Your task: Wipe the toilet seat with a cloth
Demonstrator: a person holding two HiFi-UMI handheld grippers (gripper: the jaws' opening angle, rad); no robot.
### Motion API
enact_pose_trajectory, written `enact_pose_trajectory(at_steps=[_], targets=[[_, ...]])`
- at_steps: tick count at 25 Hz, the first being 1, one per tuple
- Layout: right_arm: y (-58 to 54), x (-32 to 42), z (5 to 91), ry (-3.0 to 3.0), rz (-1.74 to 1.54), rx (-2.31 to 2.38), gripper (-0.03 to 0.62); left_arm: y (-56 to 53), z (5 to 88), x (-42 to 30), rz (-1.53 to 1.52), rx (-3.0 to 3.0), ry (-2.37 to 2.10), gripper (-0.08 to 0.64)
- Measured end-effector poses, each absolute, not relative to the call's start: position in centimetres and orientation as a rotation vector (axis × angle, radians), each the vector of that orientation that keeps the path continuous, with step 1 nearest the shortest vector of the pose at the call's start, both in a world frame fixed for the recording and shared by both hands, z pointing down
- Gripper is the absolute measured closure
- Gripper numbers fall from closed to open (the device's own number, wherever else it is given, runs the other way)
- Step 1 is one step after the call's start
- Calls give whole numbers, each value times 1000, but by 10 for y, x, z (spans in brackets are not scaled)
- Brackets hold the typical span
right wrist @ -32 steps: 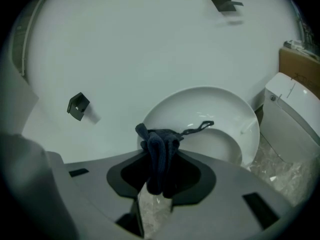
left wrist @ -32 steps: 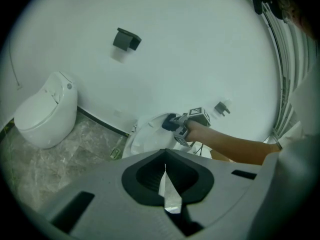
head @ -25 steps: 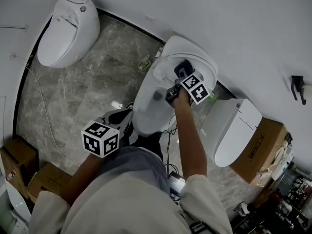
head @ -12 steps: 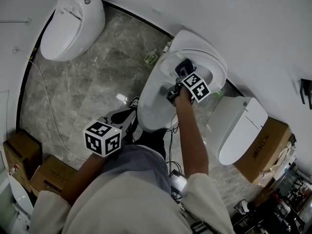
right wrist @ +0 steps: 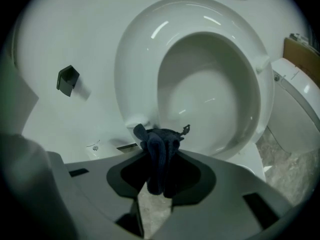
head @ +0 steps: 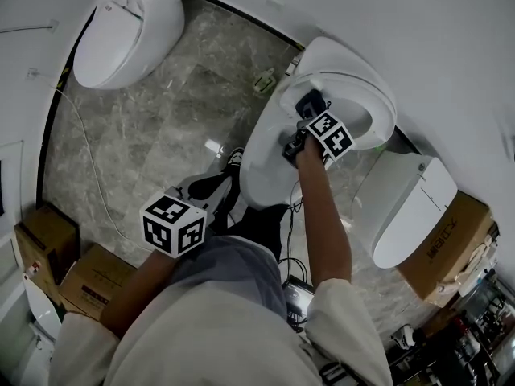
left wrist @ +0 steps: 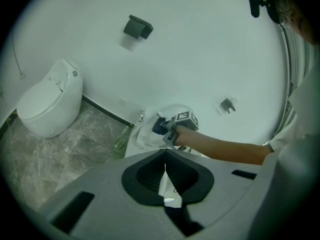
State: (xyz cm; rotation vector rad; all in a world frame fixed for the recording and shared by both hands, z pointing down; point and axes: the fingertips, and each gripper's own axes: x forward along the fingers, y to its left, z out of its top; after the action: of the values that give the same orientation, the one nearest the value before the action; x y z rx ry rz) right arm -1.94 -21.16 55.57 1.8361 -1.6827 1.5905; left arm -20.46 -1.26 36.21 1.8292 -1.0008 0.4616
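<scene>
Head view: right gripper at end of an outstretched right arm, forearm bare, white sleeve pushed to the elbow; jaws clenched on a dark blue cloth, pressed to the near-left rim of the raised toilet seat. Left gripper low and near the body, elbow bent, well apart from the toilet. Second toilet far left, third toilet to the right, cardboard boxes near left, all on grey marble floor

Left gripper view: jaws brought together, nothing held; aimed toward the right arm and seat ahead; black wall fitting high on the white wall

Right gripper view: cloth bunched between the jaws, hanging in folds, its top touching the seat's lower left edge beside the hinge
</scene>
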Motion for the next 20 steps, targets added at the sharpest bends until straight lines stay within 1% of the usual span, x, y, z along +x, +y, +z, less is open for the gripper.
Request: enact_pose_trajectory(at_steps=[5, 20], targets=[[-205, -26, 578, -1654, 1578, 1805, 480, -9, 370, -209, 497, 1813, -987, 552], [-191, -39, 634, -1551, 1704, 1793, 480, 0, 388, -213, 571, 1750, -988, 552]])
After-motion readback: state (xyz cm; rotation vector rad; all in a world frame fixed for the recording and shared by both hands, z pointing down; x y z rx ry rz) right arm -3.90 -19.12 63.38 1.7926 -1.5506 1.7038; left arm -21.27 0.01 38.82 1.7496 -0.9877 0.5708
